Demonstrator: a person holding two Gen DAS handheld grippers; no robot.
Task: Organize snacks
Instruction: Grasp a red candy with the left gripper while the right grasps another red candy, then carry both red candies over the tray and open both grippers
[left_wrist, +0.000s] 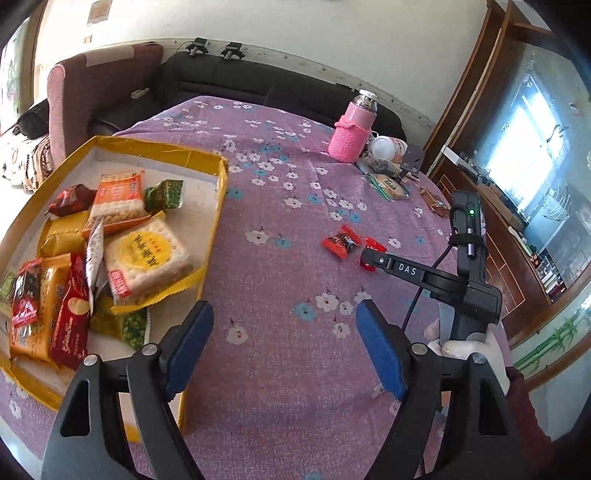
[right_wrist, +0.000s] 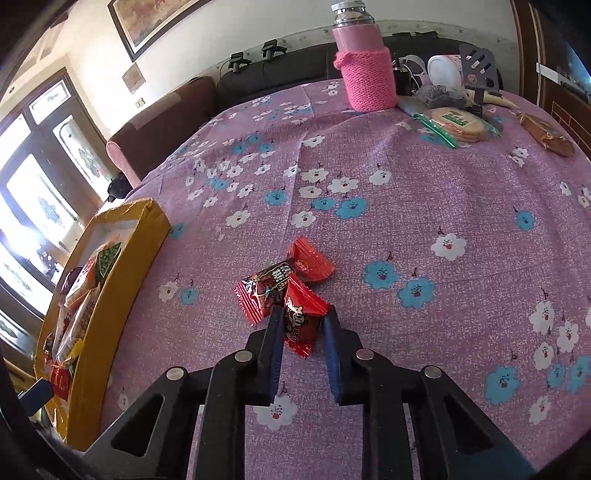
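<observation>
A yellow-rimmed box (left_wrist: 207, 155) at the left holds several snack packets, among them a yellow round-label cracker pack (left_wrist: 147, 254). It also shows in the right wrist view (right_wrist: 122, 258). My left gripper (left_wrist: 284, 332) is open and empty above the cloth beside the box. My right gripper (right_wrist: 304, 317) has its jaws around a small red candy packet (right_wrist: 301, 321), which lies on the cloth. A second red candy (right_wrist: 273, 284) lies just ahead of it. From the left wrist view the right gripper (left_wrist: 369, 256) sits at the red candies (left_wrist: 341, 240).
A purple flowered cloth (right_wrist: 424, 206) covers the table. At the far side stand a pink flask in a knitted sleeve (right_wrist: 364, 70), a round cracker pack with green ends (right_wrist: 456, 125), a brown packet (right_wrist: 546, 134) and small clutter. Sofas stand behind.
</observation>
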